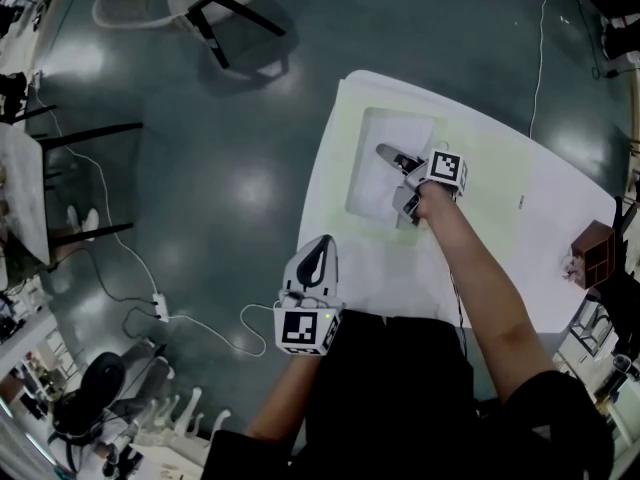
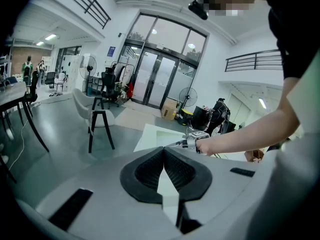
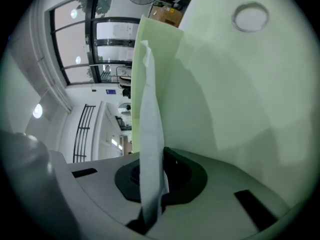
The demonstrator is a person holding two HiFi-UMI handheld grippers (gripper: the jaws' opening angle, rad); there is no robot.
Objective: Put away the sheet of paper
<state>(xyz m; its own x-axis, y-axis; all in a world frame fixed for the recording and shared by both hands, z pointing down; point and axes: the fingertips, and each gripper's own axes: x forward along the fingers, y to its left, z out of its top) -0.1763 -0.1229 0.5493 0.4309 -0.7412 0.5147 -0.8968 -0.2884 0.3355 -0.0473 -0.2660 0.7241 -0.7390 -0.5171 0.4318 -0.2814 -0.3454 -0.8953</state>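
A white sheet of paper [image 1: 398, 134] lies on a pale green folder [image 1: 480, 208] on the white table [image 1: 560, 193]. My right gripper [image 1: 388, 156] reaches over the folder and is shut on the sheet. In the right gripper view the sheet [image 3: 150, 119] runs edge-on up out of the right gripper [image 3: 152, 186], with the green folder [image 3: 235, 99] filling the right side. My left gripper [image 1: 322, 244] hangs off the table's near left corner, shut, with nothing in it. In its own view the left gripper [image 2: 163, 153] points across the room at the table.
A small brown box [image 1: 592, 251] stands at the table's right edge. On the floor to the left lie a white cable and a power strip [image 1: 160, 308]. A chair [image 1: 205, 8] stands beyond the table, and a desk [image 1: 20, 183] at far left.
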